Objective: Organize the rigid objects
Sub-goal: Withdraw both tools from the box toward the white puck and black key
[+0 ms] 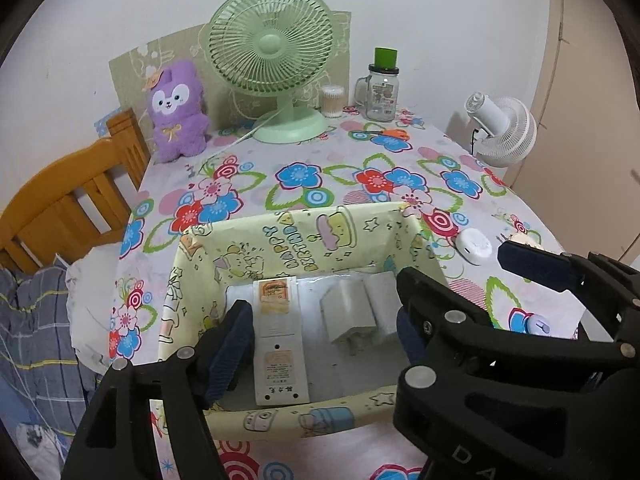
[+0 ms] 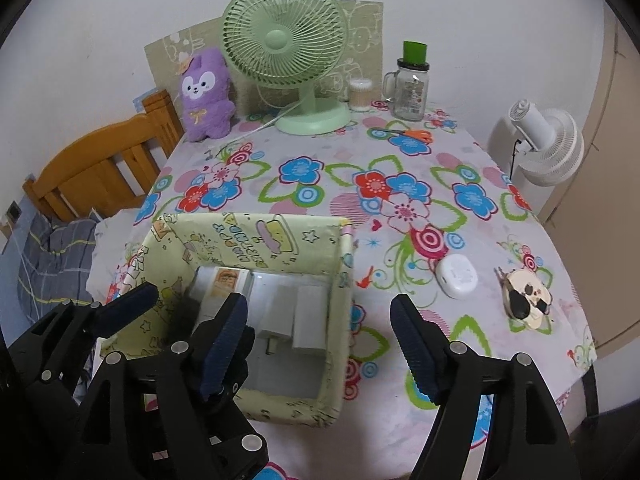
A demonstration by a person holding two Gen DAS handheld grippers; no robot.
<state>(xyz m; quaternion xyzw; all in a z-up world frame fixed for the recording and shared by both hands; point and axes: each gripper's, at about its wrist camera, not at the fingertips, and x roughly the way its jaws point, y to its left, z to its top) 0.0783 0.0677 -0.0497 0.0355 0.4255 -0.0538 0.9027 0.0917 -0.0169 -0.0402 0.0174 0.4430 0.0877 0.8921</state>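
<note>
A yellow "Happy Birthday" box [image 1: 280, 236] [image 2: 344, 280] sits on the flowered table. Inside lie a white remote [image 1: 280, 340] [image 2: 222, 284], a white charger plug [image 1: 348, 312] [image 2: 280, 312] and a white block [image 1: 382, 300] [image 2: 310, 320]. My left gripper [image 1: 320, 344] is open over the box, empty; it also shows at the left of the right wrist view [image 2: 132, 304]. My right gripper [image 2: 320, 348] is open and empty above the box's right wall; its arm shows in the left wrist view [image 1: 536, 268]. A white oval case [image 2: 456, 276] [image 1: 474, 246] and a panda-pattern item [image 2: 526, 298] lie on the table to the right.
A green fan [image 2: 284, 48], purple plush [image 2: 204, 96], cotton-swab jar [image 2: 359, 95], glass mug jar [image 2: 410, 88] and orange scissors [image 2: 412, 134] stand at the back. A white fan [image 2: 548, 144] is off the right edge. A wooden bed frame [image 2: 100, 164] is at left.
</note>
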